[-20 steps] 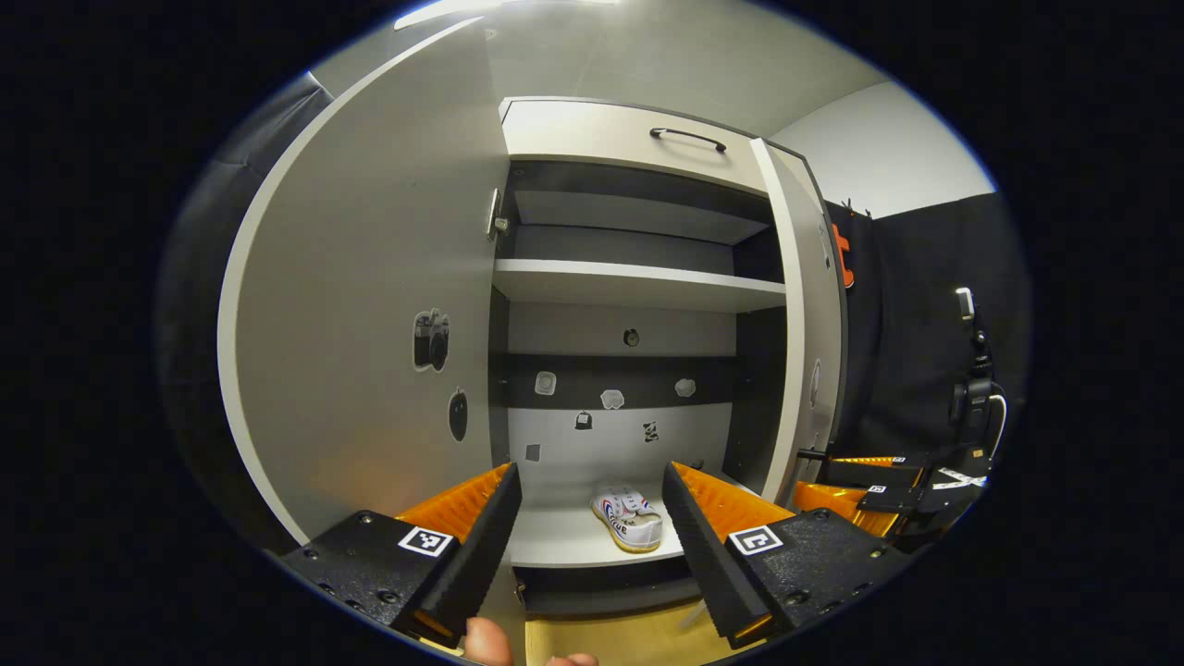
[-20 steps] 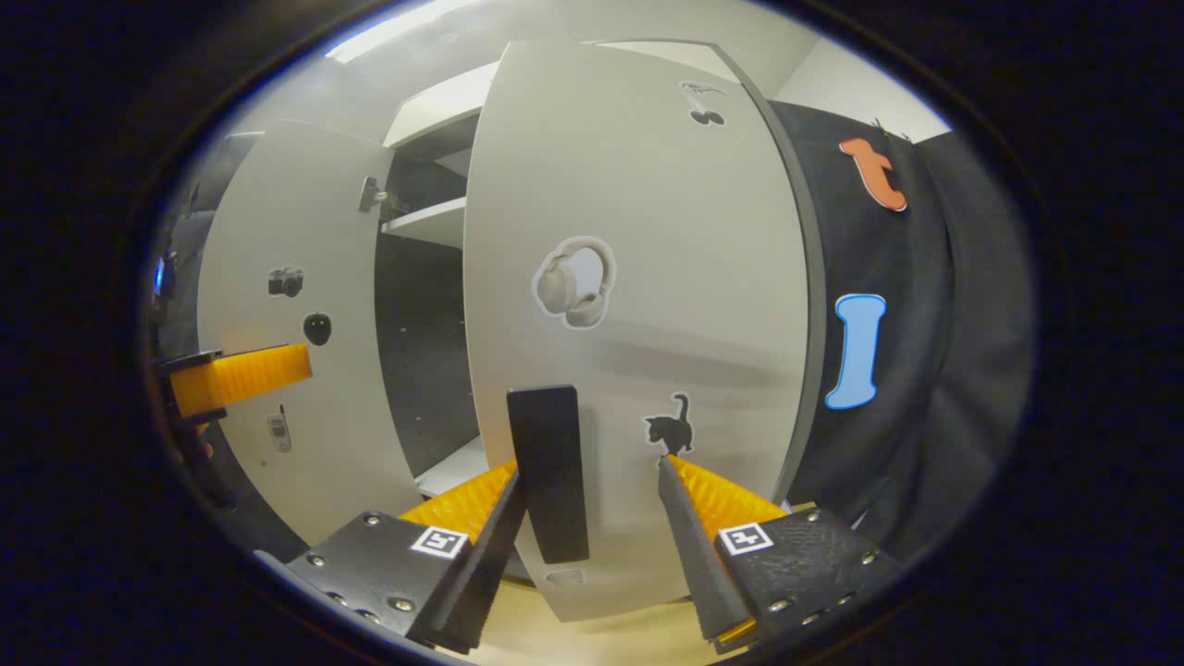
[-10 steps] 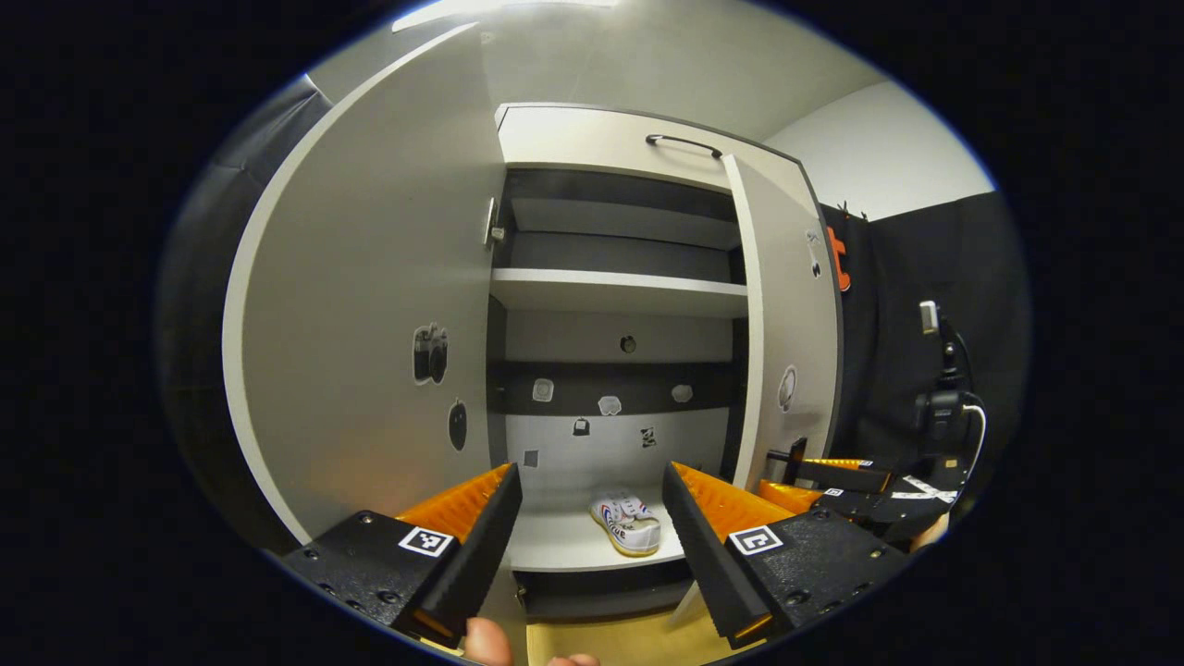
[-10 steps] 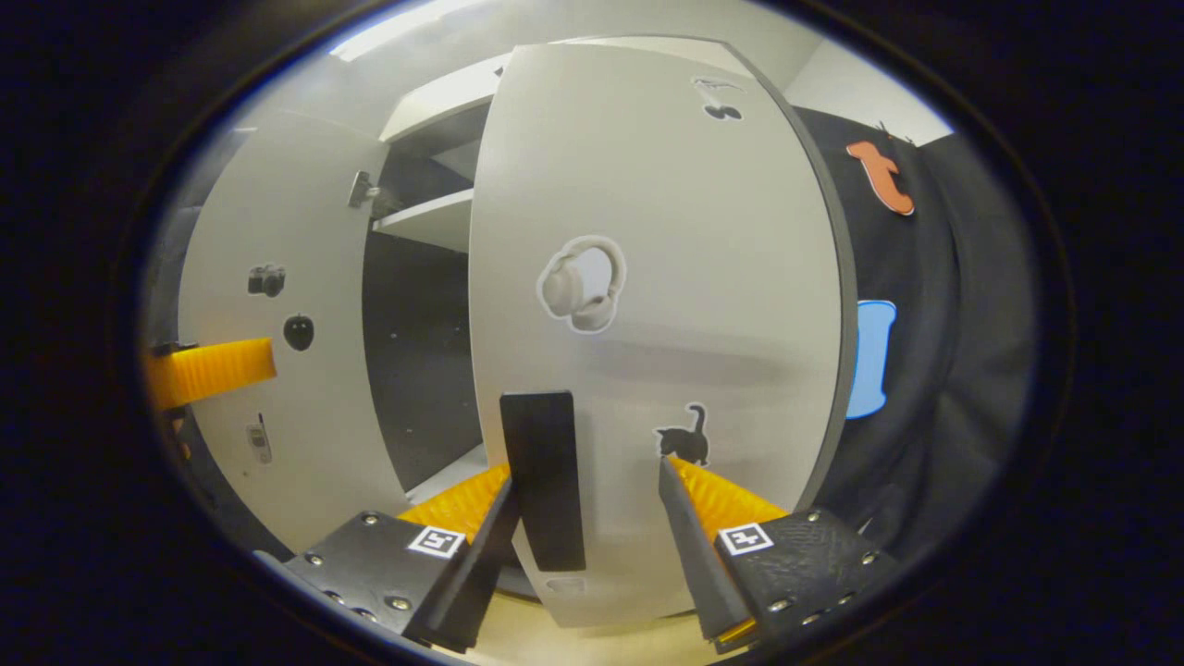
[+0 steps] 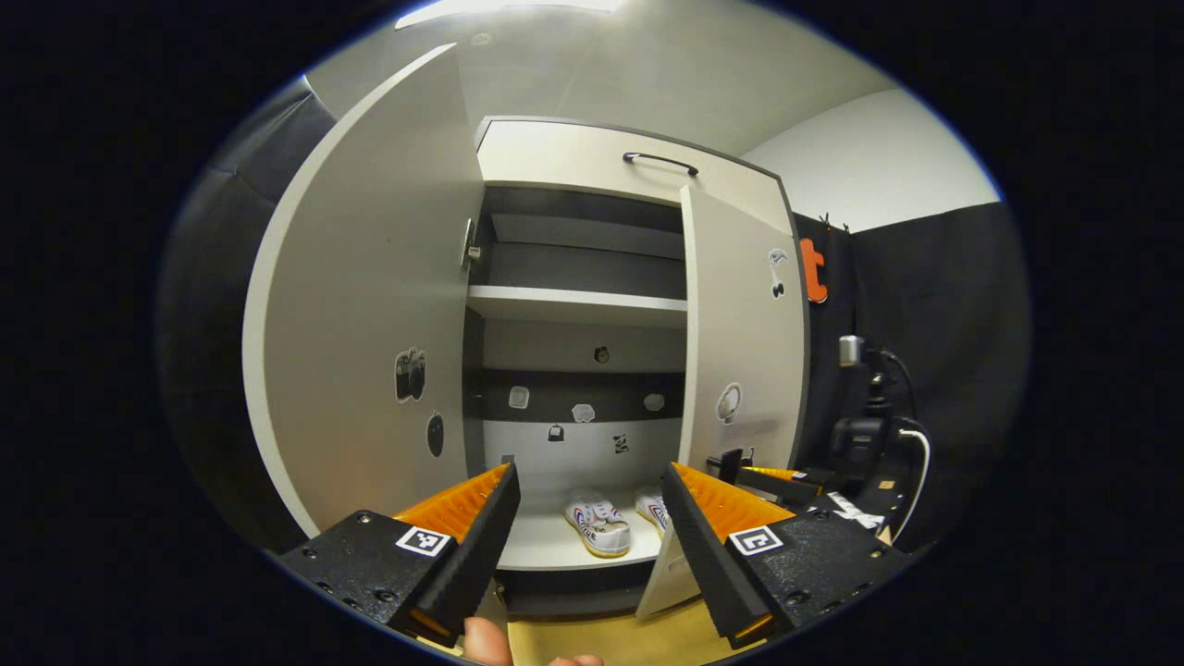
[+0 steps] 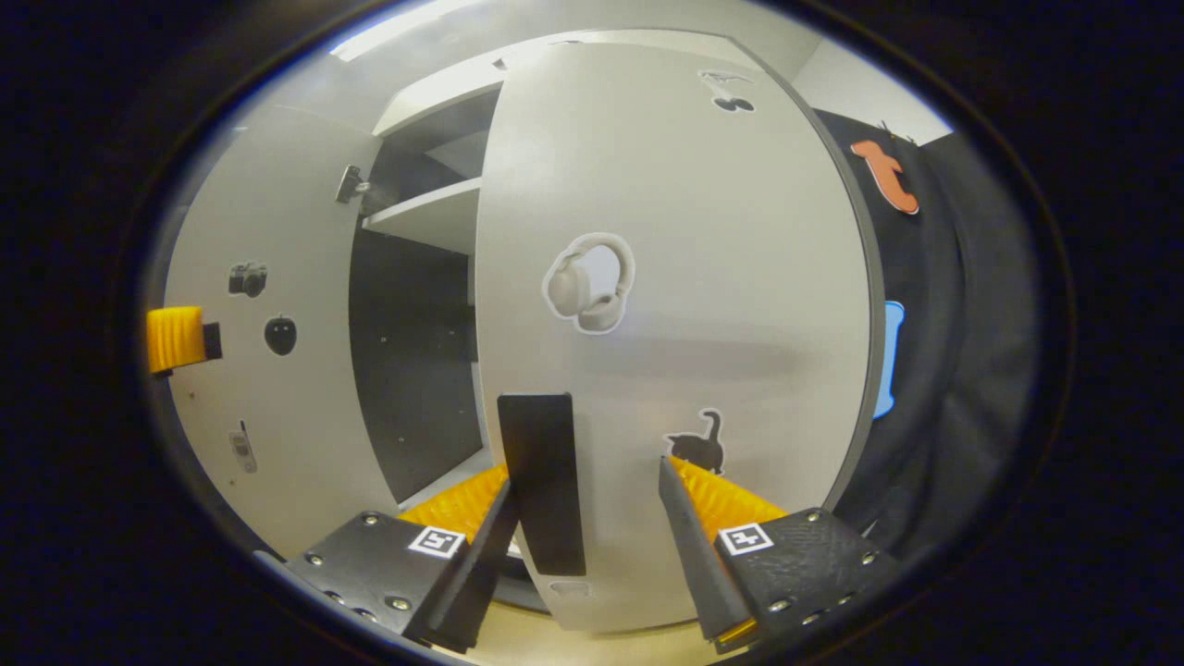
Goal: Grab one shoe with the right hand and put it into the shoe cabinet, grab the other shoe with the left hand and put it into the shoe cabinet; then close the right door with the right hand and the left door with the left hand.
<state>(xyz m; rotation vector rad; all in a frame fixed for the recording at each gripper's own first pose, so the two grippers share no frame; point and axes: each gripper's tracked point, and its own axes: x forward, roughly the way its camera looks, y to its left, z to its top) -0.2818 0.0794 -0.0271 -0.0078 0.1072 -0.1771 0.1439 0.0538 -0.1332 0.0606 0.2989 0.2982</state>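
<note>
In the left gripper view the shoe cabinet [image 5: 592, 153] stands open. Two white shoes [image 5: 598, 525] [image 5: 652, 508] lie side by side on its bottom shelf. My left gripper [image 5: 589, 467] hangs open in front of the cabinet, holding nothing. The left door [image 5: 370, 305] is swung wide open. The right door [image 5: 745, 324] is about half shut. My right gripper [image 6: 585, 472] is open, its fingertips up against the right door [image 6: 675, 277], with the black handle [image 6: 541, 481] between its fingers, close to the left one. The right gripper [image 5: 786, 481] also shows low beside that door.
An upper shelf [image 5: 573, 303] spans the cabinet, with a handled top panel above it. Black cloth wall and a camera stand [image 5: 865, 435] are to the right. The left gripper [image 6: 176, 338] shows at the left edge of the right gripper view, before the left door [image 6: 268, 388].
The right door has swung steadily toward shut with my right gripper against it. The left gripper has drifted back and left; the second shoe has come into its view.
</note>
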